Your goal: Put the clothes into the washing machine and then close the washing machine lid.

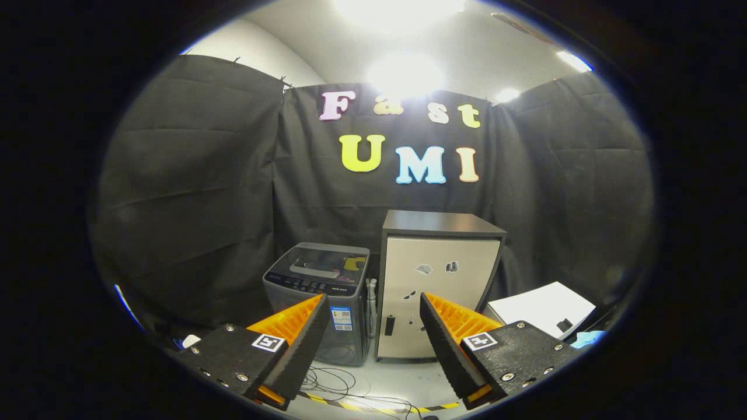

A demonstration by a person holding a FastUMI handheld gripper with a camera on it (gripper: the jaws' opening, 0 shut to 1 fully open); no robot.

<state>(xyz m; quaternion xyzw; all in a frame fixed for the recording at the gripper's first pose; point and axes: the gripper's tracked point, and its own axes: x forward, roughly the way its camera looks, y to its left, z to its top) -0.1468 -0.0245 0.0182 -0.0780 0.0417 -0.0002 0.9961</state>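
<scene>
A small grey top-loading washing machine [320, 291] stands on the floor against the black cloth wall, well beyond my fingers. Its dark lid [324, 265] lies flat and shut, with a handle on top and something yellow showing through it. My gripper [372, 306] is open, its two fingers spread wide with nothing between them. The left finger overlaps the machine's front lower corner in the image, though the machine is some way off. No clothes are between the fingers.
A beige cabinet [435, 286] with a dark top stands right of the washer, touching or nearly so. A white flat board [540, 306] lies to the right, with a blue thing [588, 337] beside it. Cables [338, 385] and striped tape [373, 405] cross the floor ahead.
</scene>
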